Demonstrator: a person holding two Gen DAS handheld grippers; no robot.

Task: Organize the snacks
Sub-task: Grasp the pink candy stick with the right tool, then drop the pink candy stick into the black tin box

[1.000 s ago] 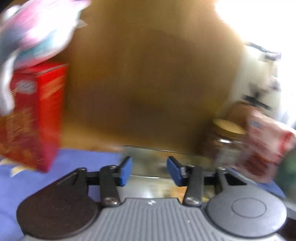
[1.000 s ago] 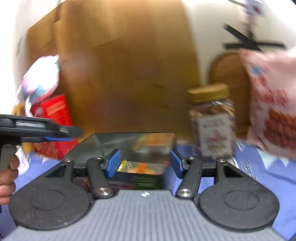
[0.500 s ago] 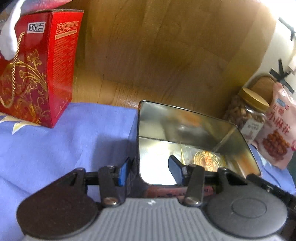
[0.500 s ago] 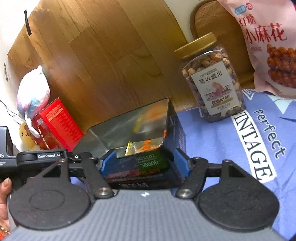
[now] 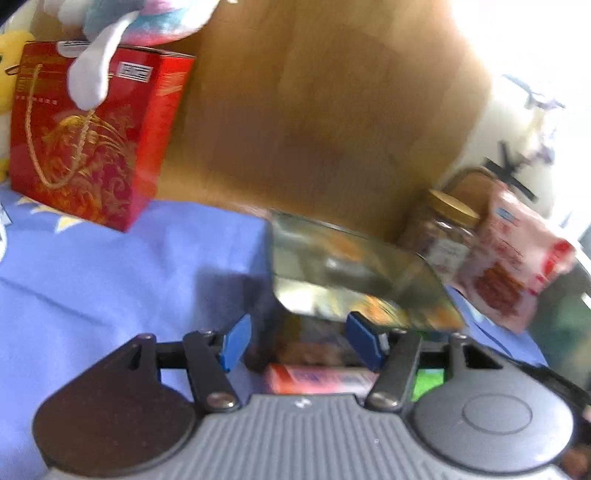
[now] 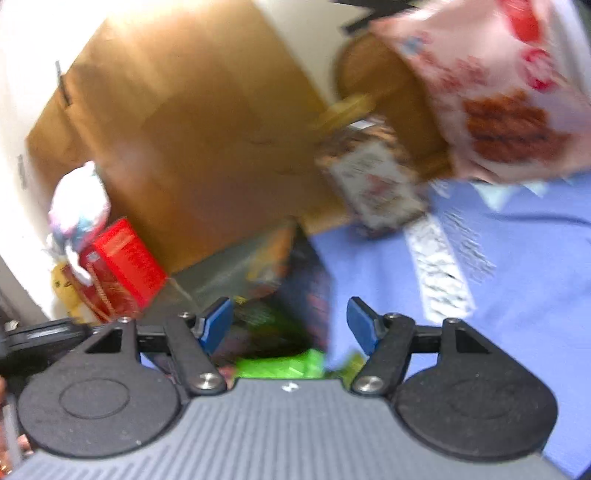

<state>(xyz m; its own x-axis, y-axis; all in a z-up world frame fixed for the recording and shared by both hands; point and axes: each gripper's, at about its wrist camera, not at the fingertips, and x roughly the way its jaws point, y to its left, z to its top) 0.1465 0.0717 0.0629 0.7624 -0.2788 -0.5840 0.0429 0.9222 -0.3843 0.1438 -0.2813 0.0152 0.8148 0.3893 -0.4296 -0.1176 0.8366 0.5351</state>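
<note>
An open metal tin [image 5: 354, 273] with shiny inner walls sits on the blue cloth [image 5: 129, 266]; it also shows in the right wrist view [image 6: 258, 273], blurred. Small wrapped snacks lie inside it, among them a pink-red pack [image 5: 317, 376] and green packs [image 6: 280, 365]. My left gripper [image 5: 299, 341] is open, its blue pads either side of the tin's near left corner. My right gripper [image 6: 291, 326] is open over the tin's near right corner. Both views are motion-blurred.
A red gift box [image 5: 92, 133] with a plush toy [image 5: 140, 18] on top stands far left. A nut jar with a gold lid [image 5: 447, 229] and a pink snack bag [image 5: 513, 258] stand at the right. A wooden board [image 5: 325, 110] leans behind.
Both grippers have let go of the tin's near wall and opened wider. Both views have pulled back and swung, and the frames are blurred now.
</note>
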